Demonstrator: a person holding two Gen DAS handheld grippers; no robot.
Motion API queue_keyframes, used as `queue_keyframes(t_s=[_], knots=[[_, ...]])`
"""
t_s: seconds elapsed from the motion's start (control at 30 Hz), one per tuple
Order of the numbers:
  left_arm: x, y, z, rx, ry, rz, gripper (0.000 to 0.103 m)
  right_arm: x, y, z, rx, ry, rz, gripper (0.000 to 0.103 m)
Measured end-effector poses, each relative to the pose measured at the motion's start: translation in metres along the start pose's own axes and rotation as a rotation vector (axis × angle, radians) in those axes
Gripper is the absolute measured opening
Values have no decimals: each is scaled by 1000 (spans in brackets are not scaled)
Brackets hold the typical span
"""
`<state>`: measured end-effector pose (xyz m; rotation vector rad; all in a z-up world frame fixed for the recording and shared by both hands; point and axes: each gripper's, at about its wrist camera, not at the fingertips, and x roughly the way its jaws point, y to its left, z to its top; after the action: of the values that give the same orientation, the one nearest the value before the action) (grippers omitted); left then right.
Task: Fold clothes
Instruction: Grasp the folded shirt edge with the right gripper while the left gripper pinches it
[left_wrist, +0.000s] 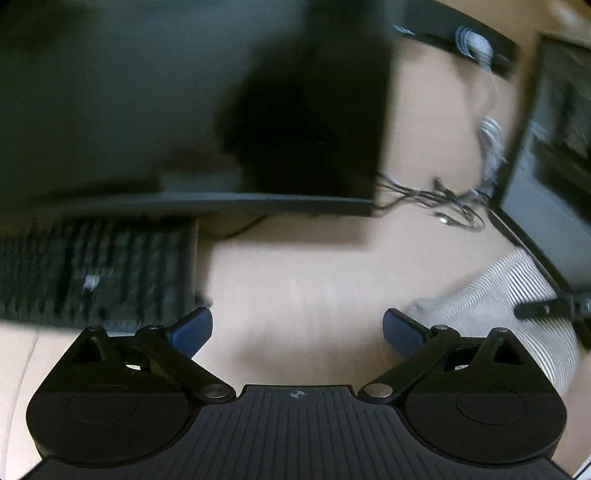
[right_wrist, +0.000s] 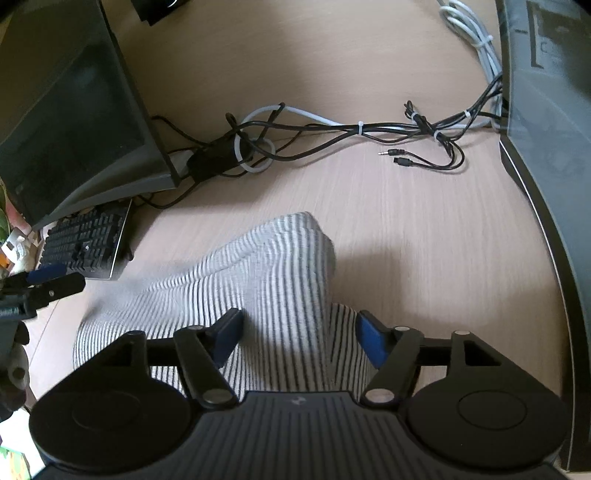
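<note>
A grey-and-white striped garment (right_wrist: 266, 280) lies bunched on the light wooden desk (right_wrist: 424, 240). My right gripper (right_wrist: 299, 338) is open, its blue-padded fingers (right_wrist: 371, 341) spread on either side of the cloth's near part, just above it. My left gripper (left_wrist: 297, 328) is open and empty over bare desk; the striped garment (left_wrist: 517, 310) lies to its right. The left gripper also shows at the left edge of the right wrist view (right_wrist: 44, 282). The right gripper's tip shows at the right edge of the left wrist view (left_wrist: 550, 308).
A black keyboard (right_wrist: 85, 243) lies at the left under a dark monitor (right_wrist: 74, 118). A tangle of black and white cables (right_wrist: 332, 133) runs across the back of the desk. A second dark monitor (right_wrist: 546, 147) stands along the right side.
</note>
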<state>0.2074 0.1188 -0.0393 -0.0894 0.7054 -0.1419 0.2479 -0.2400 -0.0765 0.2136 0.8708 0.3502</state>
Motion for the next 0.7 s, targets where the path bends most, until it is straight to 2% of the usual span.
queue_keyframes(t_s=[0.07, 0.13, 0.2, 0.23, 0.27, 0.37, 0.47, 0.57, 0.7], knots=[[-2, 14, -2, -93, 10, -81, 101, 1, -2, 0, 4, -1, 7, 70], [-2, 17, -5, -150, 20, -213, 102, 0, 0, 2, -11, -16, 5, 70], [1, 5, -6, -134, 45, -292, 102, -1, 6, 3, -41, -47, -1, 69], [3, -1, -7, -125, 57, -330, 103, -2, 9, 4, -57, -65, -5, 61], [3, -8, -7, -103, 69, -333, 103, -5, 14, 5, -74, -84, 6, 40], [10, -24, -8, -64, 97, -346, 103, -22, 21, 7, -50, -131, 61, 29], [12, -34, -6, -47, 100, -381, 103, -54, 18, -3, 49, -162, 119, 28], [11, -36, -7, -37, 86, -406, 103, -73, 5, -31, 137, -147, 73, 27], [9, -39, -7, 1, 92, -458, 103, -66, -24, -67, 262, -93, -21, 28]])
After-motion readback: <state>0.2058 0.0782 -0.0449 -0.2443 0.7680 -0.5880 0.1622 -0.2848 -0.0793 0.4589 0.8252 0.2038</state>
